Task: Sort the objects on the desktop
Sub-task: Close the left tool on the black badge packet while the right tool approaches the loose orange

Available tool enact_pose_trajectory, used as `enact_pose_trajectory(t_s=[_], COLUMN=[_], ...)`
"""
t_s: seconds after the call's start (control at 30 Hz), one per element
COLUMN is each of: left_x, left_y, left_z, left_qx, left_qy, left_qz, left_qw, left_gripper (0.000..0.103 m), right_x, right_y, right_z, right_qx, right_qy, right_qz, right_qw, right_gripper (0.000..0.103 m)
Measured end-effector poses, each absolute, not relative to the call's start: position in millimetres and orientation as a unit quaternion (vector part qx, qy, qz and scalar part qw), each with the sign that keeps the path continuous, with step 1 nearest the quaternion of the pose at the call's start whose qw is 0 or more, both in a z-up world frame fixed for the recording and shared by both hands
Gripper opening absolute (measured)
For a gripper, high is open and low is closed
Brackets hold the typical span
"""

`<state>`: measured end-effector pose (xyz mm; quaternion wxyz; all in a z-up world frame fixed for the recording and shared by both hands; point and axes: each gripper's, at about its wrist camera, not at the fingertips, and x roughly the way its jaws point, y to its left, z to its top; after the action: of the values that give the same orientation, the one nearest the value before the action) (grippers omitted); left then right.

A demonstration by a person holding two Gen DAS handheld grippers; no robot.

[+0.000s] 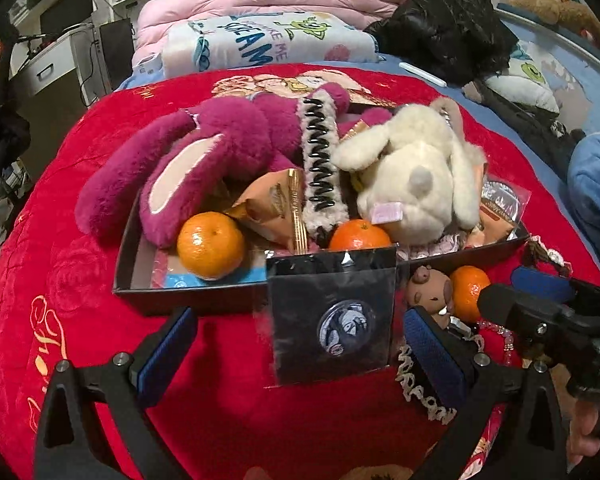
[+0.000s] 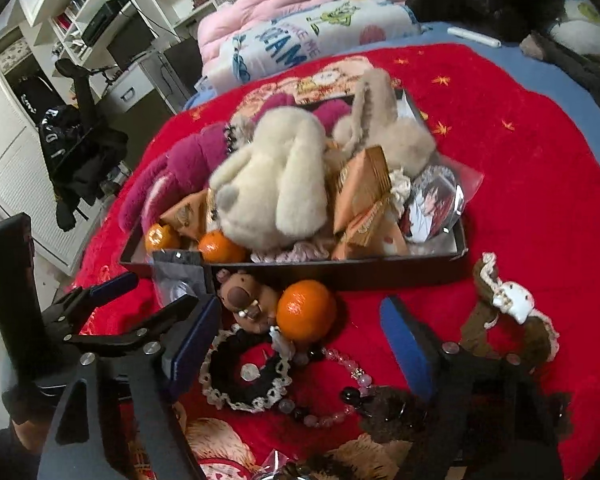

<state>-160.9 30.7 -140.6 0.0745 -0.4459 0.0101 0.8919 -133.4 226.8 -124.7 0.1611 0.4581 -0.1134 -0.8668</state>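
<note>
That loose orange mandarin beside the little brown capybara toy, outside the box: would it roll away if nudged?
Probably a little. The round orange mandarin looks smooth and firm, so it might roll, but the soft red blanket and the brown capybara toy pressed against it would likely stop it quickly.

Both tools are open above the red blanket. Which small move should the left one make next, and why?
Probably lower the left tool a little and close on the dark badge packet. The packet leans against the black tray's front wall, outside it, and already stands between the open blue pads.
</note>
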Motion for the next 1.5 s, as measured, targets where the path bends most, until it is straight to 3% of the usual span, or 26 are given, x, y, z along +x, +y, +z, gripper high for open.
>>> enact_pose_trajectory(t_s=[0.17, 0.57, 1.07, 1.23, 1.3, 1.43, 1.5], left_x=[-164, -176, -183, -185, -187, -187, -187], left_y=[35, 45, 49, 50, 49, 50, 50], left_z=[-148, -161, -170, -171, -171, -170, -169], left_qx=[-0.456, -0.469, -0.482, -0.485, -0.486, -0.485, -0.482], left_qy=[0.008, 0.019, 0.021, 0.020, 0.019, 0.020, 0.020], left_qz=[0.886, 0.880, 0.874, 0.872, 0.872, 0.873, 0.874], left_qw=[0.080, 0.068, 0.061, 0.059, 0.059, 0.056, 0.051], left_gripper=[0.103, 0.103, 0.103, 0.103, 0.103, 0.103, 0.096], right_x=[-136, -142, -144, -145, -146, -144, -145], right_y=[227, 231, 220, 213, 212, 207, 208], right_z=[-137, -152, -158, -160, -161, -164, -165], right_qx=[0.476, 0.488, 0.501, 0.499, 0.500, 0.500, 0.501], right_qy=[-0.123, -0.141, -0.085, -0.097, -0.108, -0.111, -0.119], right_qz=[-0.856, -0.847, -0.853, -0.850, -0.845, -0.844, -0.842], right_qw=[0.159, 0.159, 0.122, 0.140, 0.155, 0.160, 0.162], right_gripper=[0.076, 0.076, 0.074, 0.057, 0.041, 0.037, 0.037])
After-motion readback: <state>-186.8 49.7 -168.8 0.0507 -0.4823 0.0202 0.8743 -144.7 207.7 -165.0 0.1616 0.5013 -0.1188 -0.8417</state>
